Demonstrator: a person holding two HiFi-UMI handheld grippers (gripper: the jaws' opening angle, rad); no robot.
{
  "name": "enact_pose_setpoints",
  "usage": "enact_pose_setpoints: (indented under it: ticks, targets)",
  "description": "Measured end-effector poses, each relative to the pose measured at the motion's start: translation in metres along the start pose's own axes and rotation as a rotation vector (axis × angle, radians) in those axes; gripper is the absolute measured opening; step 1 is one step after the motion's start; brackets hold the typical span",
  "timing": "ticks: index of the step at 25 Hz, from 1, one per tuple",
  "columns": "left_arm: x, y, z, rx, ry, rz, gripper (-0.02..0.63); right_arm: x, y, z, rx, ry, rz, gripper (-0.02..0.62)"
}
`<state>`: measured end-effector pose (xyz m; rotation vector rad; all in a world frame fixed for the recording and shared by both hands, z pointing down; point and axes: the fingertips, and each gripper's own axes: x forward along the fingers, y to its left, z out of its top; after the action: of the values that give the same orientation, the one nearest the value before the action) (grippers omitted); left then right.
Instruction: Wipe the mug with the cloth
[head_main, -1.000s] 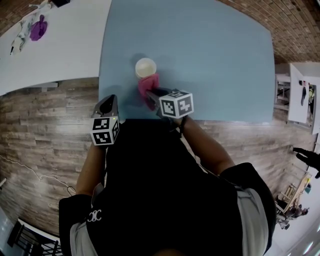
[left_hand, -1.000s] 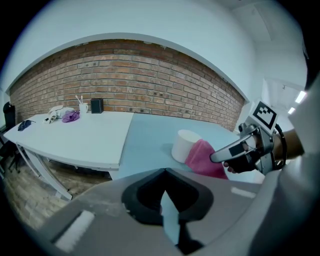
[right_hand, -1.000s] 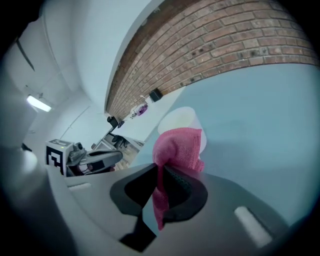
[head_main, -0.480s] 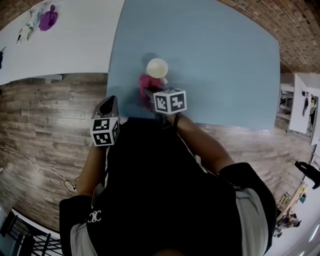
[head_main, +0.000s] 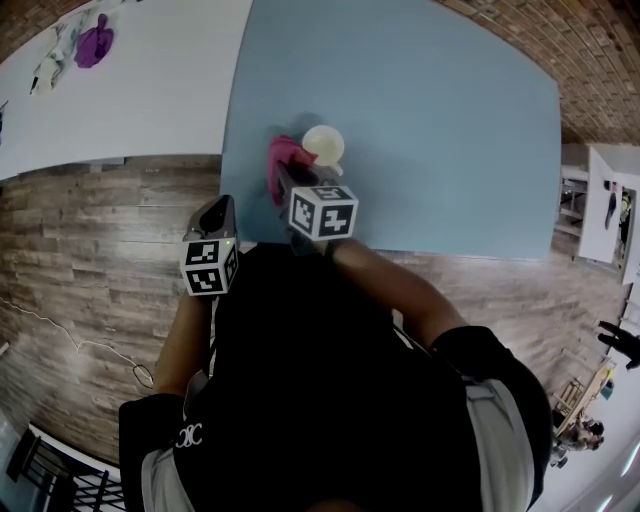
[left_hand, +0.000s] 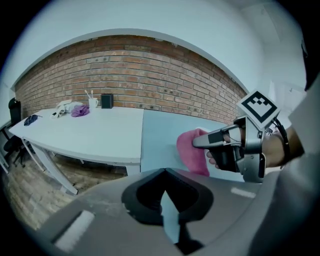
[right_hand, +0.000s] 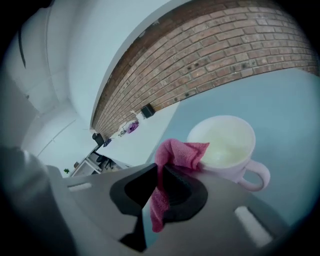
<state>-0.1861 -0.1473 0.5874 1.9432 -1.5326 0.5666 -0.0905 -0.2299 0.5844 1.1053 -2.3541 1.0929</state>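
- Cloth: pink, pinched in the right tool; its free fold lies against the near rim of the mug.
- Mug: white, upright on the blue surface near the front edge, handle sticking out sideways, looks empty inside.
- Left tool: tips pressed together on nothing, held low off the surface's edge, well apart from the mug, not steadying it.
- Progress, my read: wiping is under way, with cloth contact on one side of the rim only.
- Likely left: rest of rim, outer wall, handle, maybe the inside. Can't tell which parts are already wiped.
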Motion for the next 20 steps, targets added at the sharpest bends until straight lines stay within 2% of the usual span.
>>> enact_pose_setpoints:
  ticks: [4,10,16,20]
  targets:
    - [0.003,0.005,0.01,0.025,-0.003,-0.027,0.008,0.012,0.0,0.003,0.01,-0.015,-0.072,0.046]
    - [0.008,0.01,0.012,0.047,0.02,-0.055,0.008,0.027,-0.016,-0.004,0.105,0.026,-0.144,0.046]
    - [0.014,0.012,0.01,0.062,0.032,-0.08,0.008,0.029,-0.011,0.01,0.121,-0.034,-0.16,0.046]
    - [0.017,0.011,0.01,0.061,0.042,-0.089,0.008,0.026,-0.015,-0.002,0.185,-0.011,-0.169,0.046]
